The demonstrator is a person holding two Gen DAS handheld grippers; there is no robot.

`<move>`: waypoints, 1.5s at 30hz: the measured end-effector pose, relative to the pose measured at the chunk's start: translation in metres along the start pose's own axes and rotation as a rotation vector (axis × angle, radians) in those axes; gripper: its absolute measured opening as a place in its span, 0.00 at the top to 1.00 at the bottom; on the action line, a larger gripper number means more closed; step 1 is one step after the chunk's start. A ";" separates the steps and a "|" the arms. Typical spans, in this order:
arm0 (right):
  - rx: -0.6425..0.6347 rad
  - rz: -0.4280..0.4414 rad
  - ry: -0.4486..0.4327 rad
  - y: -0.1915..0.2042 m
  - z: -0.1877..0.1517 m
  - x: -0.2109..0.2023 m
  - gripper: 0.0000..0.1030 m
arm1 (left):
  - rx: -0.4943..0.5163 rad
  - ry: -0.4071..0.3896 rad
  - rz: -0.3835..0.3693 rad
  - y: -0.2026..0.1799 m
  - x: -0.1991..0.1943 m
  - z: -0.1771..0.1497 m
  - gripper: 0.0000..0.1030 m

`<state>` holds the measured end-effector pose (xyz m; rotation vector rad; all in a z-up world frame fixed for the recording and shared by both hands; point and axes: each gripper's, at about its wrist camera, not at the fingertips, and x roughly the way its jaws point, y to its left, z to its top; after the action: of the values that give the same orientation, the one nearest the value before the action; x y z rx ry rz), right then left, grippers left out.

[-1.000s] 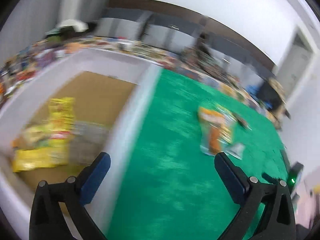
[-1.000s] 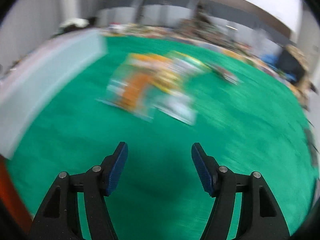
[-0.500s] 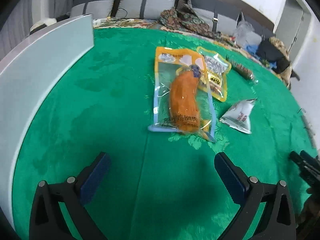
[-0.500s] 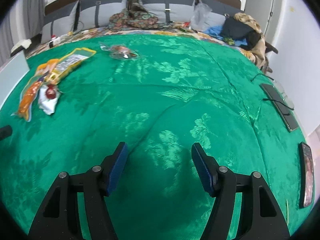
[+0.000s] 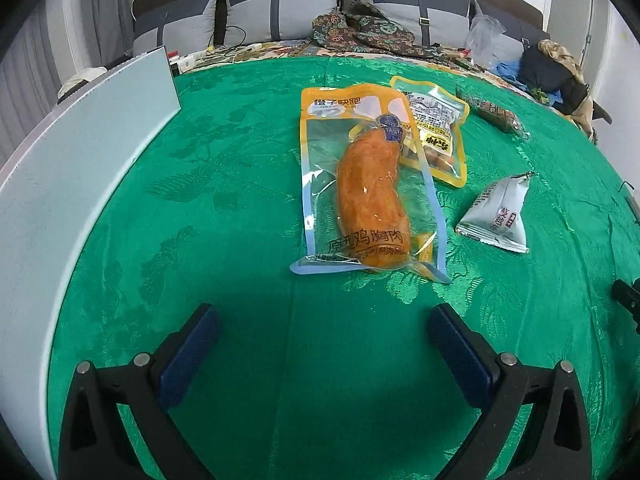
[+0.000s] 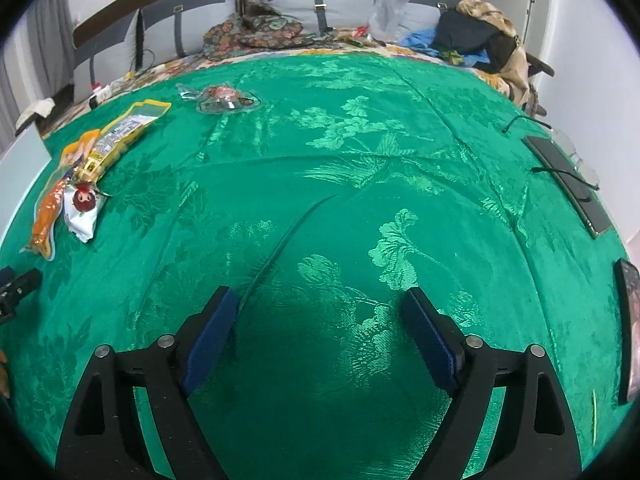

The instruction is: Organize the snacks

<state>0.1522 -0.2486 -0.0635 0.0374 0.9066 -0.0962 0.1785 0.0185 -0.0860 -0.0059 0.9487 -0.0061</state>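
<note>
White box (image 5: 76, 184) at left is cut off, its interior hidden. Chicken pouch (image 5: 368, 188) lies on the green cloth (image 5: 240, 184), overlapping a yellow pouch (image 5: 438, 132); grey packet (image 5: 498, 216) just beside. Left gripper (image 5: 320, 344) released, empty. Right gripper (image 6: 320, 328) opening over bare cloth, nothing between.

A yellow-edged snack pouch (image 5: 436, 132) lay partly hidden under the chicken-breast pack (image 5: 368, 196) at its 2 o'clock. At 9 o'clock in the left wrist view, a white box wall (image 5: 72, 184) ran out of frame, its inside unseen. At 3 o'clock, only a black tip of the right gripper (image 5: 628, 300) showed. In the right wrist view, a dark phone-like slab (image 6: 630, 320) was cut off at 4 o'clock; print on a clear wrapper (image 6: 224, 98) at 11 o'clock was too small to read.
</note>
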 end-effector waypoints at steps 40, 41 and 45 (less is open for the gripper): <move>0.000 -0.001 0.002 -0.001 -0.002 -0.004 0.12 | 0.001 0.000 0.000 0.000 0.003 0.001 0.00; 0.000 -0.001 0.002 -0.001 -0.002 -0.004 0.12 | 0.001 0.000 0.000 0.001 0.002 0.001 0.00; 0.000 -0.001 0.002 -0.001 -0.002 -0.004 0.12 | 0.001 0.000 0.000 0.000 0.003 0.001 0.00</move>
<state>0.1484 -0.2493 -0.0615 0.0374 0.9089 -0.0968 0.1809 0.0187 -0.0875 -0.0049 0.9488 -0.0065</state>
